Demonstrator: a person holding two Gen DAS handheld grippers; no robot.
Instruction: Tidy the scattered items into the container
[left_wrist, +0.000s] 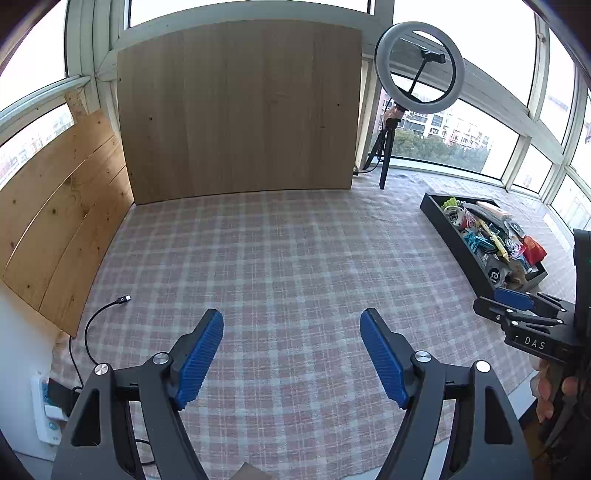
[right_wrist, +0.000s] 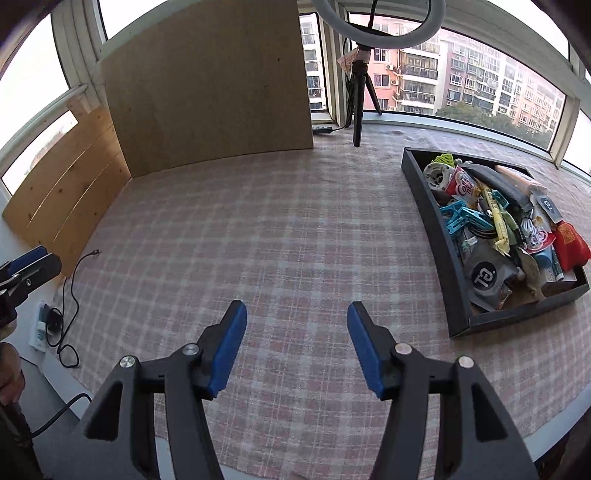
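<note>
Both claws, left gripper (left_wrist: 291, 354) and right gripper (right_wrist: 296, 345), gape empty over bare checked cloth (right_wrist: 258, 229); black tray (right_wrist: 439, 240) looks full, tidying seemingly finished

Black container, packed full, at the right of the checked cloth

The container (right_wrist: 436, 236) is a shallow, black, rectangular tray lying flat on the cloth, its long side running away toward the window. It is heaped with small items: turquoise clothes pegs (right_wrist: 466, 218), a red-and-white sachet (right_wrist: 462, 185), a yellow stick pack (right_wrist: 495, 210), a grey pouch with a round dark logo (right_wrist: 485, 277), a red packet (right_wrist: 570, 245) at the far right rim and a pale green comb-like piece (right_wrist: 443, 159) at the far end. Several overlap and rise above the walls.
</note>
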